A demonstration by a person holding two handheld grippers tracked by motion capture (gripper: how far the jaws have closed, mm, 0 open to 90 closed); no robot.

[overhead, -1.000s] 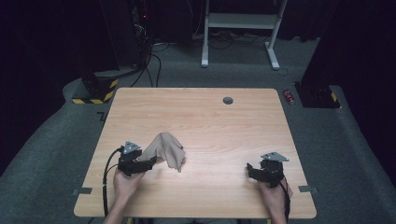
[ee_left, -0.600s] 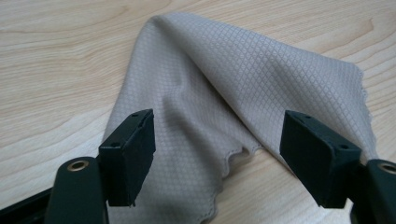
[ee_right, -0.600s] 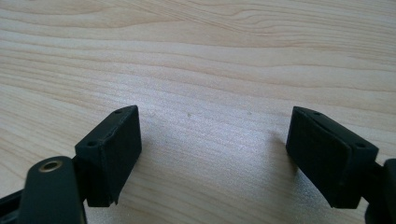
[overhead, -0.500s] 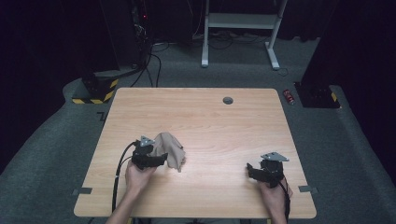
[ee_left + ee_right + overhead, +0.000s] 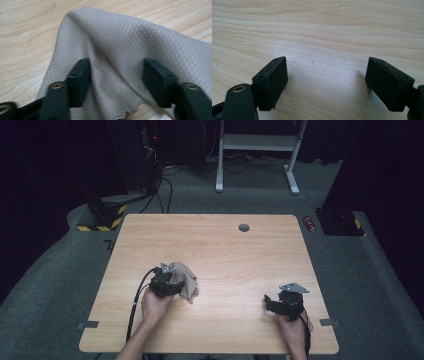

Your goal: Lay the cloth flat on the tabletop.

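Big light wood table (image 5: 215,245) across the middle of the high view, dark floor and gear all round, white stand legs (image 5: 255,150) up top, yellow-black striped block (image 5: 102,217) off the upper left corner, small red thing (image 5: 310,223) off the upper right corner

Beige cloth (image 5: 184,281) bunched up left of centre in the high view, lower half of the table, diamond weave, humped into a peak across the upper part of the left gripper view

Left gripper (image 5: 117,75) right up against that cloth, jaws spread with a raised fold between them, not pinched yet, perforated hem at the bottom edge of its view

Right gripper (image 5: 325,80) low right in the high view, well apart from the cloth, jaws spread over bare wood, holding nothing

Looks like the grab step: next probably needs squeezing down on that fold, deep enough not to slip off the thin edge

Small dark grommet (image 5: 244,227) near the table's far edge, out of the way, nothing blocking
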